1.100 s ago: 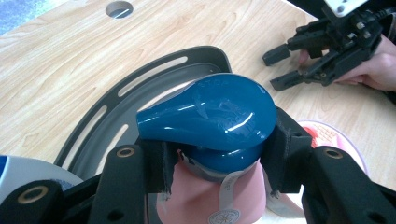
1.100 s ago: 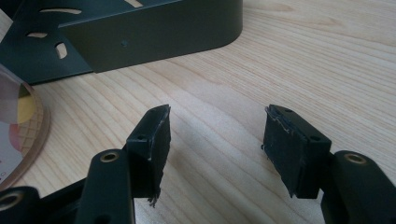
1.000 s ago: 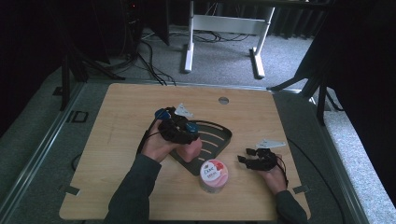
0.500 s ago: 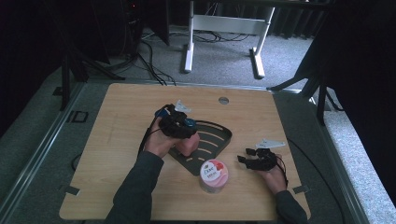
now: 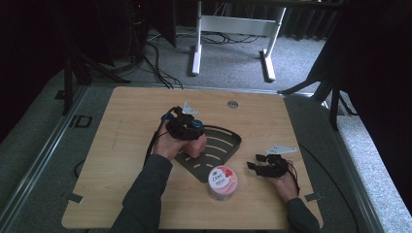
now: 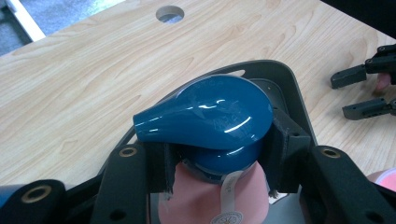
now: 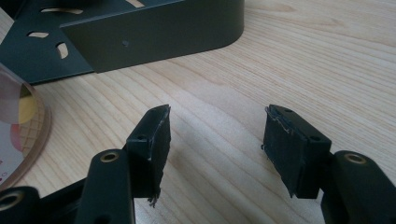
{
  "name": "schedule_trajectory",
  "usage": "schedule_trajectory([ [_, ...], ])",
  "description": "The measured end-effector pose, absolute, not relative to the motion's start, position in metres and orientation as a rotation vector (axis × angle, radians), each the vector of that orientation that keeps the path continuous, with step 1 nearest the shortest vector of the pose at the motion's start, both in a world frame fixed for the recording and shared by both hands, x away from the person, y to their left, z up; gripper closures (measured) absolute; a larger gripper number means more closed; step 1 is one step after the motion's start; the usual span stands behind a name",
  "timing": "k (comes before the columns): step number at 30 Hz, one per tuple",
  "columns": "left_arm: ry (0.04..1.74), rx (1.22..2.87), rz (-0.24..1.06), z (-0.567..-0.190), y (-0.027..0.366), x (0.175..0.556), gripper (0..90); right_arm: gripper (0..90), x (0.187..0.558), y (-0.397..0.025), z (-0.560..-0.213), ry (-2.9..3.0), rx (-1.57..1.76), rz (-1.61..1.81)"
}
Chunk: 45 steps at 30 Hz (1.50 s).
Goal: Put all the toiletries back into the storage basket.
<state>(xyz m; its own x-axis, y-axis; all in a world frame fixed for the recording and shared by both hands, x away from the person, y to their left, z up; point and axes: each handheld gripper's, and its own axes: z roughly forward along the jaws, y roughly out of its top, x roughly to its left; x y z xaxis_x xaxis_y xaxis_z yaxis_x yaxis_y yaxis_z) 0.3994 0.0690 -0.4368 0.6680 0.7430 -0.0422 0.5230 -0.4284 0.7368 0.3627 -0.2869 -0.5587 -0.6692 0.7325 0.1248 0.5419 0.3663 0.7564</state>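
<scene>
Pinching a pink bottle [image 6: 212,196] over the wooden table [image 5: 121,141] (grey carpet [image 5: 233,58] beyond): left fingers [image 6: 285,149]; right fingers [image 7: 154,140] spread.

The bottle [image 6: 212,196] has a pale pink body and a glossy teal-blue pump cap [image 6: 208,114]; a white label strip runs down its front. The rack [image 5: 218,145] is dark grey with pale slots cut through its floor. The jar [image 5: 222,182] near the table's front edge has a white lid printed with red and pink and dark lettering. The table [image 5: 126,126] is light wood with fine grain. Both grippers, left [image 6: 215,161] and right [image 7: 215,140], are black.
</scene>
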Motion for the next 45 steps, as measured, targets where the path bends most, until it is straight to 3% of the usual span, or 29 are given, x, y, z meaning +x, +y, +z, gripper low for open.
schedule_trajectory([
  [45, 1.021, 2.092, 0.508, -0.458, 0.073, 0.402, 51.1, 40.7, 0.362, -0.286, -0.559, 2.395, 1.131, 1.18],
])
